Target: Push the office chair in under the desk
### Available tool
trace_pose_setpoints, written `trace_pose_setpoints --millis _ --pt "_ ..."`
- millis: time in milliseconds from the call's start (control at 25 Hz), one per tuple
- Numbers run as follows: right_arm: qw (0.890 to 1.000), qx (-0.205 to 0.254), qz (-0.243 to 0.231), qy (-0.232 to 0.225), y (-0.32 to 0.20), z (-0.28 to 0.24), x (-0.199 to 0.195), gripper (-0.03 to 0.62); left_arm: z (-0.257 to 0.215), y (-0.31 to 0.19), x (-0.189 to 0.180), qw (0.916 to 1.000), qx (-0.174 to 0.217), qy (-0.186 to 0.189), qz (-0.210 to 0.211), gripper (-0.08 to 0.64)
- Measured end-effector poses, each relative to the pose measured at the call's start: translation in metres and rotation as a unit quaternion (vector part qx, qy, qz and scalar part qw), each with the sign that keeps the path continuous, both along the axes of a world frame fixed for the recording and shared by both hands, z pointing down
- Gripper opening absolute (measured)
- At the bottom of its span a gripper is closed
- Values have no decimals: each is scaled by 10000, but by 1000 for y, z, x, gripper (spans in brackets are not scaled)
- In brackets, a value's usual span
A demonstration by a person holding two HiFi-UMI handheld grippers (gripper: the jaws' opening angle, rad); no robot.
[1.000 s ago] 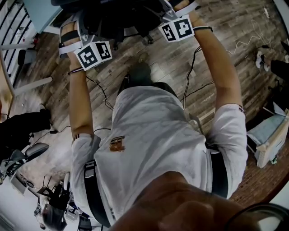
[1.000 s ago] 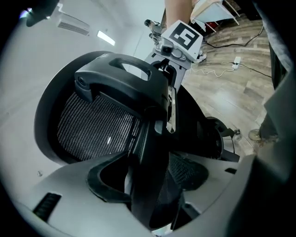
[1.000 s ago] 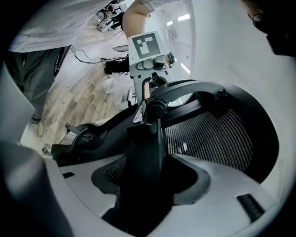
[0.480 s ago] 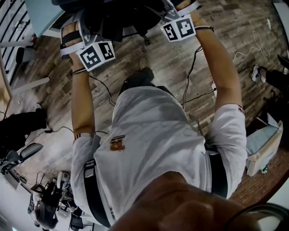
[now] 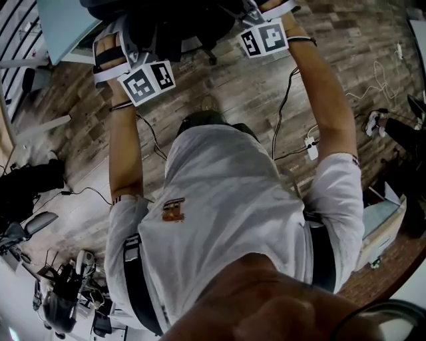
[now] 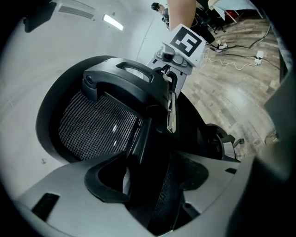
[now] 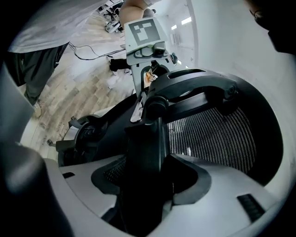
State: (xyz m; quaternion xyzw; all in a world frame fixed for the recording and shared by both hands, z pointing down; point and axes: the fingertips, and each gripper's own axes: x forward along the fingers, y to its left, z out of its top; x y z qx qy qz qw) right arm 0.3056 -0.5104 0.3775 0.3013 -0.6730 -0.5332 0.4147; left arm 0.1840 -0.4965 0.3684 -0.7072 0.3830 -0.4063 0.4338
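The black mesh office chair (image 5: pixel 174 25) is at the top edge of the head view, next to the pale desk top (image 5: pixel 63 20). My left gripper (image 5: pixel 130 36) and right gripper (image 5: pixel 251 12) both reach into its backrest. In the left gripper view, the backrest's edge (image 6: pixel 159 194) runs between the jaws of my left gripper (image 6: pixel 155 185), which close on it. In the right gripper view, a black upright of the backrest (image 7: pixel 143 176) fills the gap of my right gripper (image 7: pixel 148 185). Each view shows the other gripper across the headrest (image 6: pixel 125 81).
Cables and a power strip (image 5: pixel 311 148) lie on the wood floor behind the chair. A cardboard box (image 5: pixel 383 223) stands at the right. White desk legs (image 5: pixel 40 123) and another chair (image 5: pixel 23 230) are at the left. The chair's armrest (image 7: pixel 83 134) shows low left.
The floor, cables and box have slid down and left in the head view as the person steps forward. Both grippers and the chair have kept their hold and moved towards the desk.
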Motion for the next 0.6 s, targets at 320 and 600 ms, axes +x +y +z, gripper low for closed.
trace_pose_setpoints --millis 320,600 --pt "10000 11 20 65 -79 3 21 264 3 -68 21 9994 -85 -28 -347 297" --pt "9999 -12 -118 77 -126 2 44 264 1 -107 45 9981 -130 -48 -593 298"
